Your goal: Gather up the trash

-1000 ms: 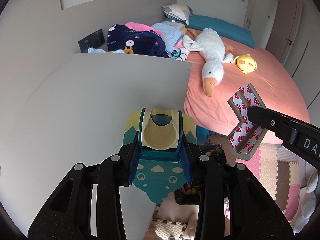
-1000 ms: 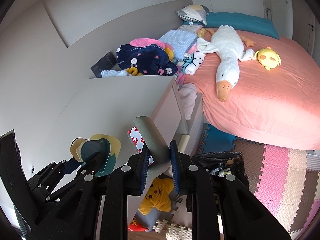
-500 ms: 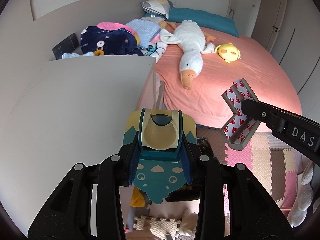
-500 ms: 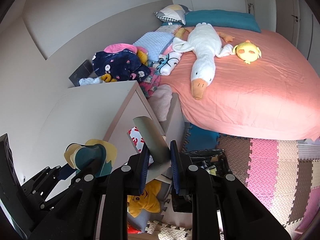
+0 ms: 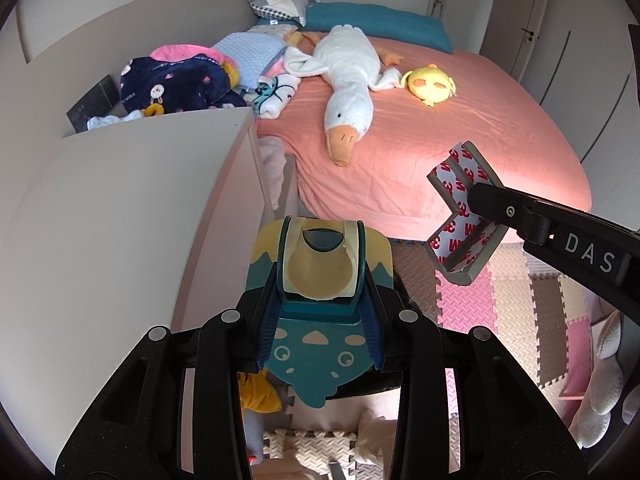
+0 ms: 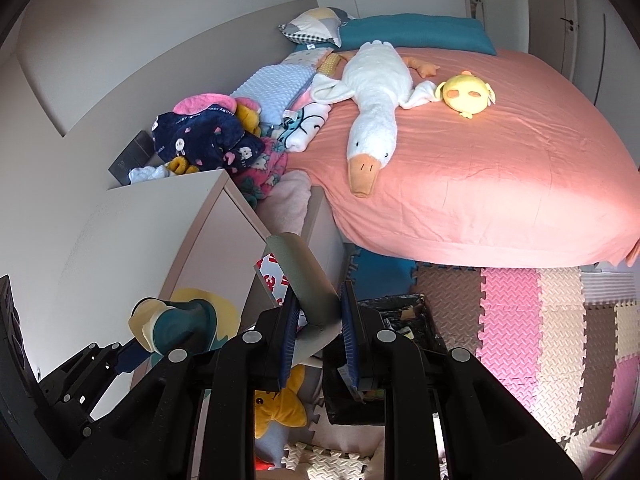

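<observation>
My left gripper (image 5: 320,320) is shut on a teal and yellow cartoon-printed plastic holder (image 5: 316,268) that carries a pale yellow sticky pad. That holder (image 6: 180,324) also shows at the lower left of the right wrist view. My right gripper (image 6: 318,328) is shut on a grey L-shaped foam corner guard (image 6: 304,276) with red-and-white backing paper. From the left wrist view the corner guard (image 5: 460,184) hangs to the right, over the bed's edge. A black-lined trash bin (image 6: 408,312) stands on the floor just beyond the right fingers, partly hidden by them.
A white cabinet (image 5: 120,220) fills the left side. A bed with a pink sheet (image 6: 500,168) carries a white goose plush (image 6: 372,108) and a yellow plush (image 6: 466,94). Clothes are piled behind the cabinet. Foam floor mats (image 6: 540,320) lie to the right; a yellow star toy (image 6: 280,404) lies below.
Both grippers have moved right, off the cabinet top and toward its edge, still shut on their items. More of the floor, the bin and the bed have come into view.
</observation>
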